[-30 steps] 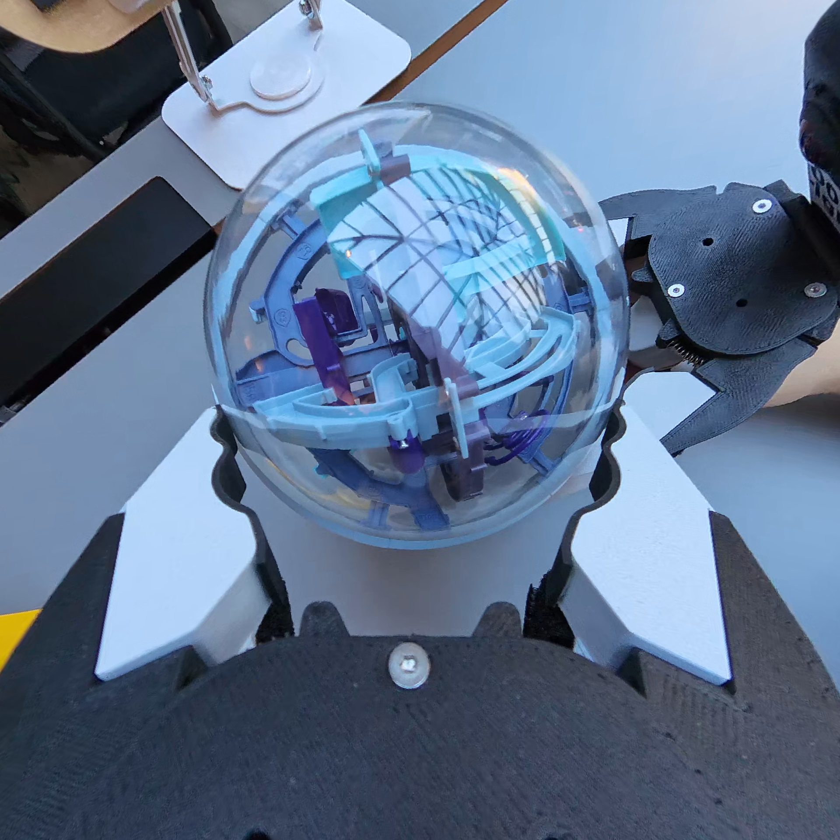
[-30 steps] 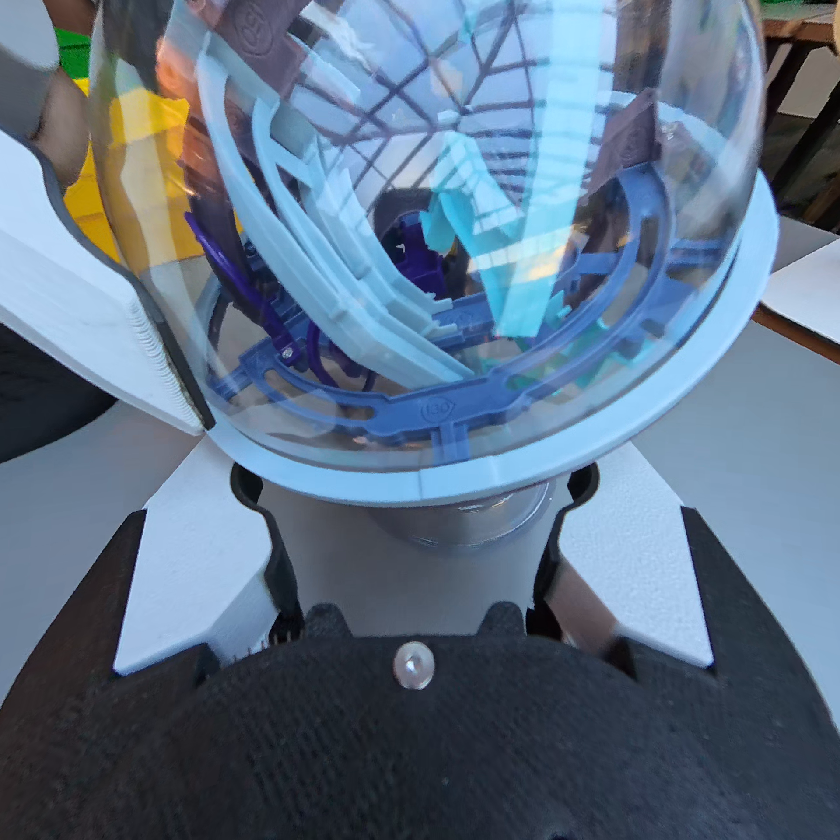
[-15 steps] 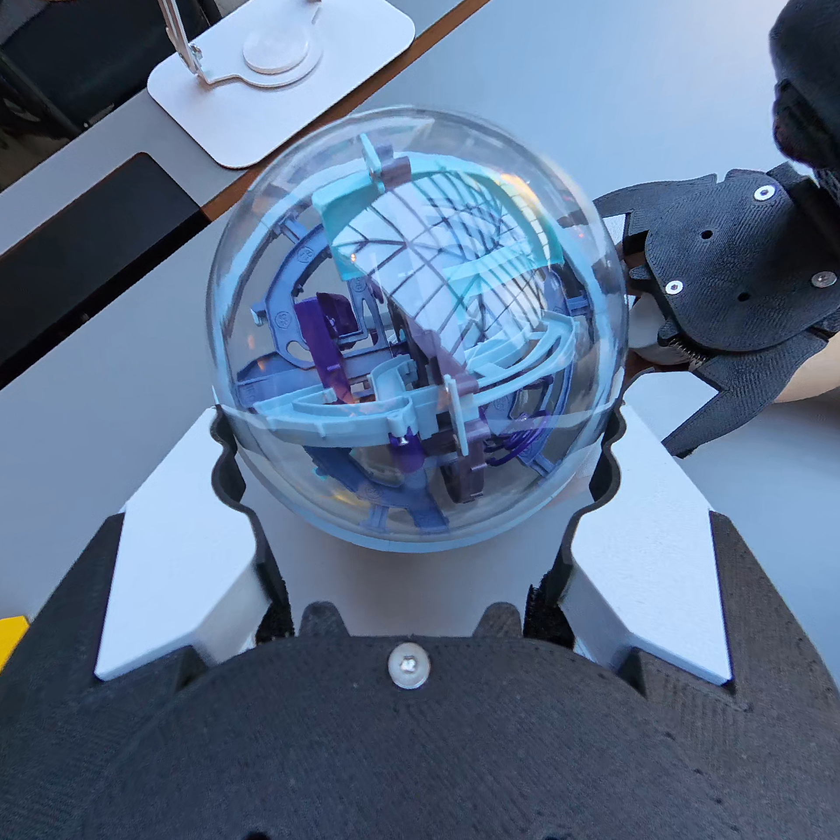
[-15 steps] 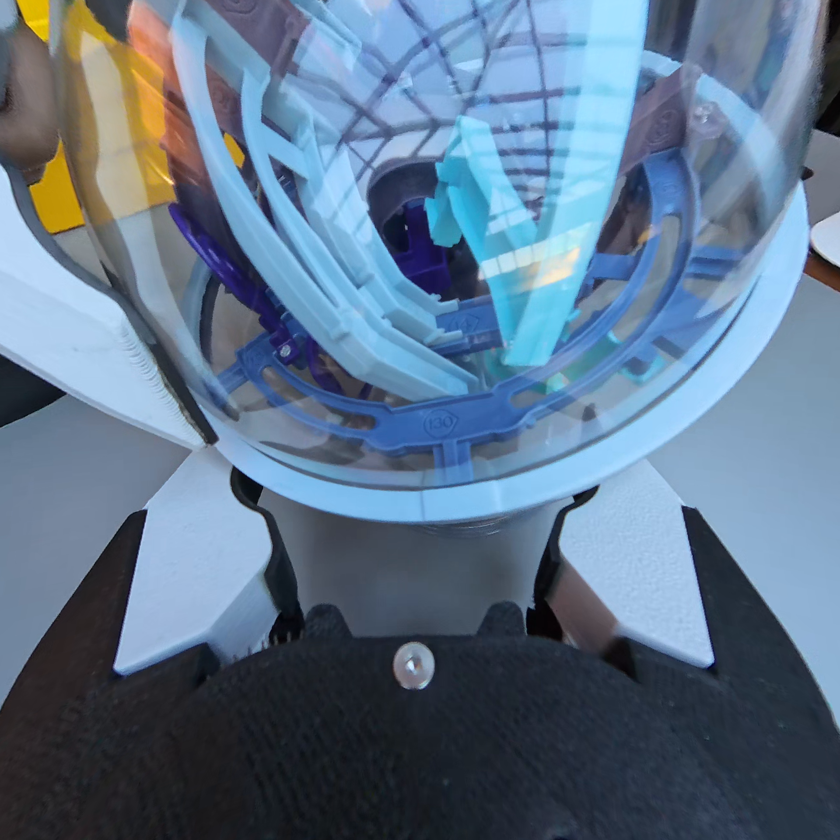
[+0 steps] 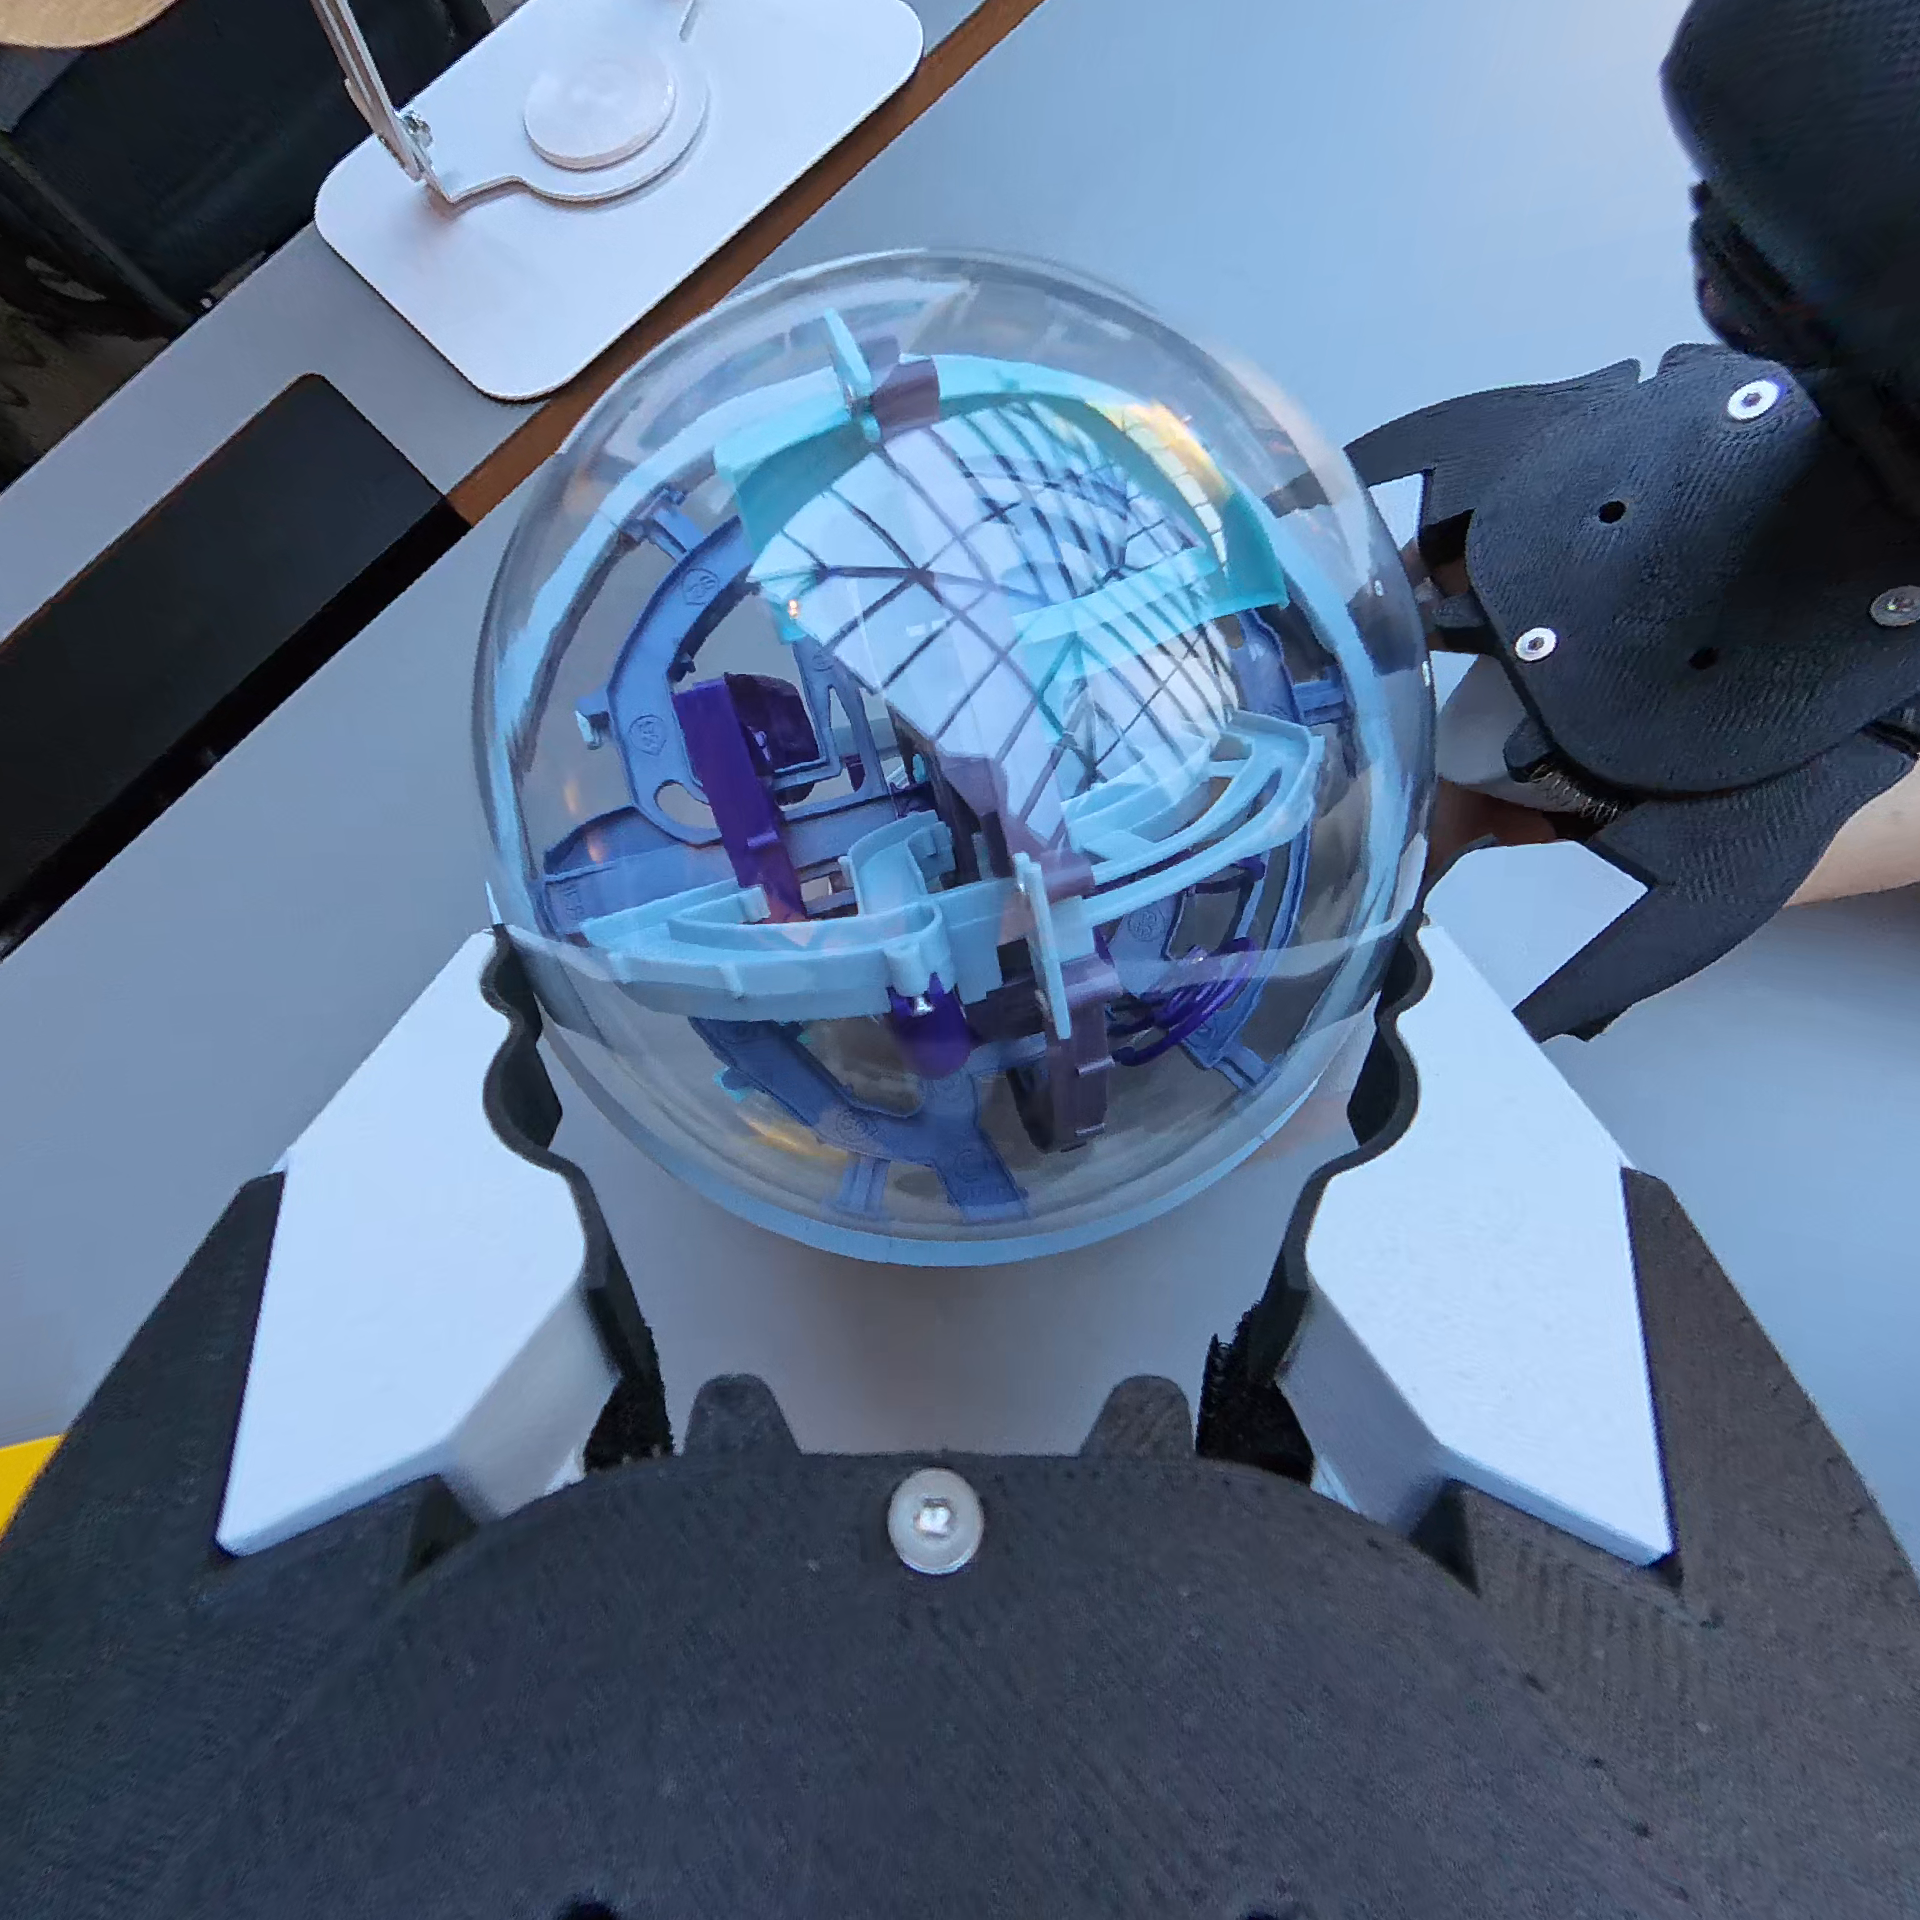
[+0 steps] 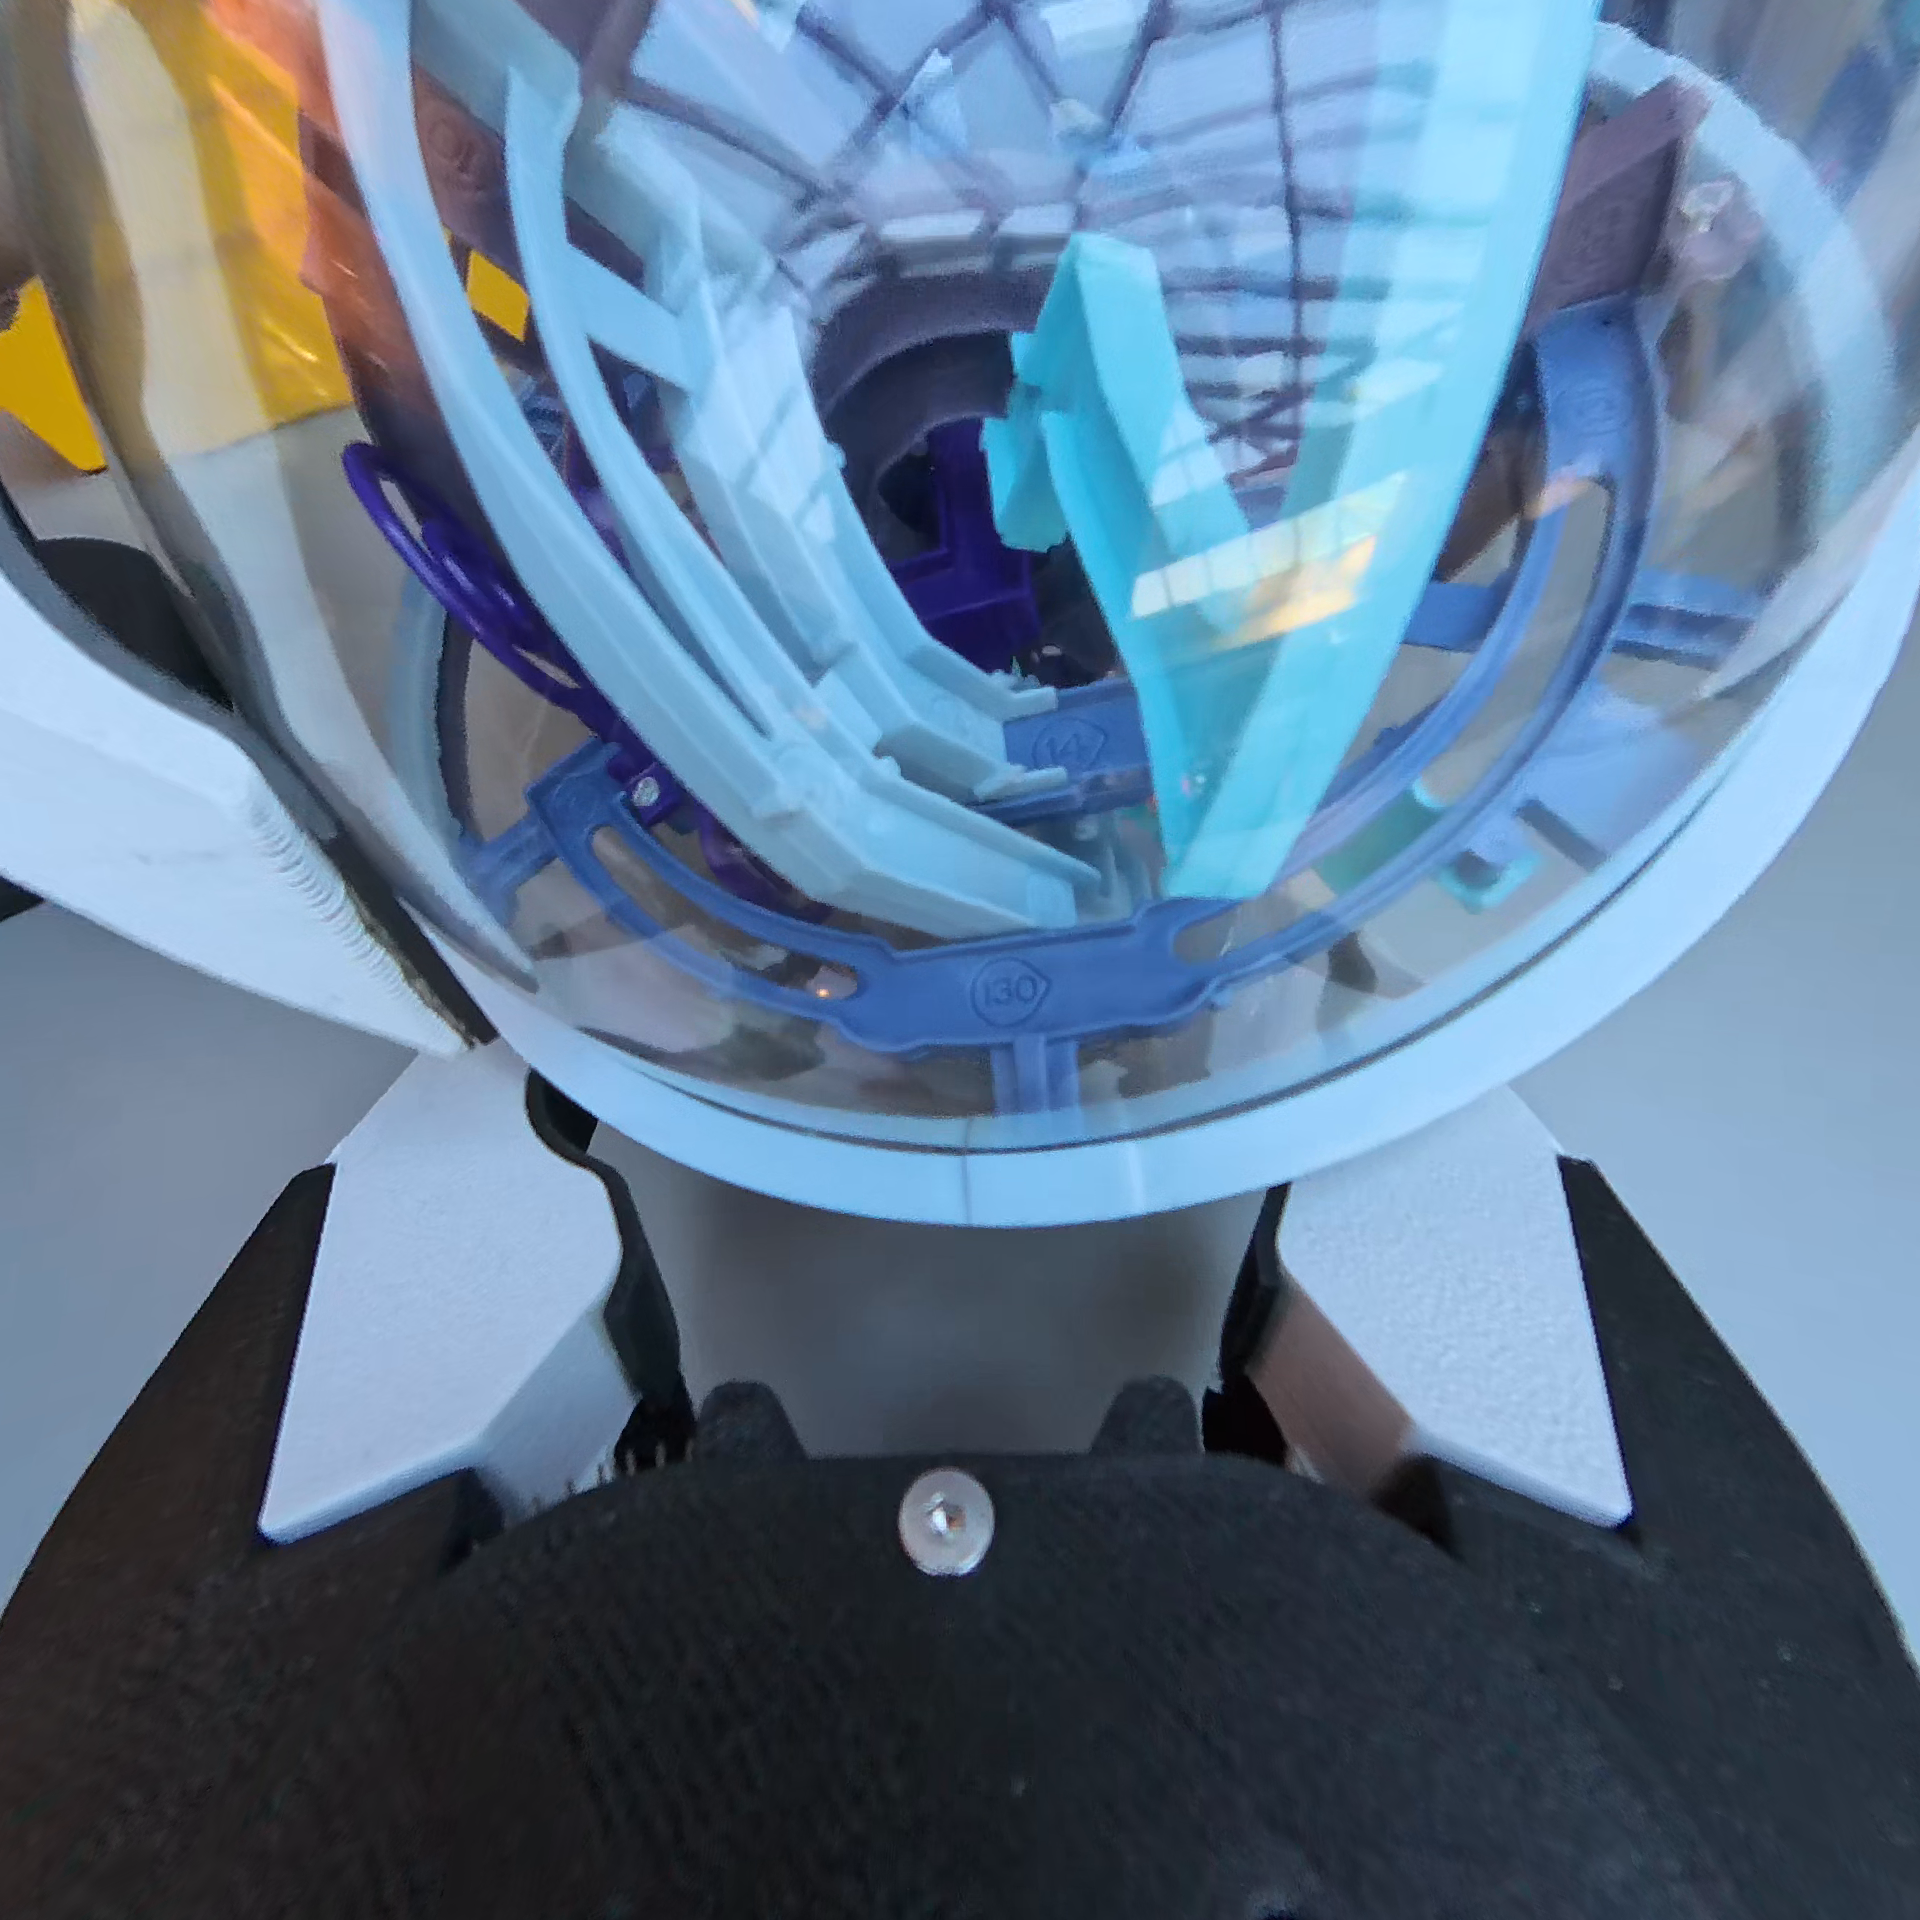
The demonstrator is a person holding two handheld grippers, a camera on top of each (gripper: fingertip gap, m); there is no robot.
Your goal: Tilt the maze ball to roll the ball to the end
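Clear plastic forms the shell of the maze ball (image 5: 956, 758), a sphere packed with pale blue, turquoise, dark blue and purple tracks; the small ball inside cannot be made out. It sits above the grey table (image 5: 260, 831). The left gripper (image 5: 951, 987) has its white fingers (image 5: 405, 1226) spread wide and pressed against the sphere's sides at the seam. The right gripper (image 6: 956, 1101) clasps the lower rim from the other side, equally wide. Farther off lies a white plate (image 5: 623, 166).

Grey table (image 5: 1195, 187), white stand base (image 5: 623, 177)
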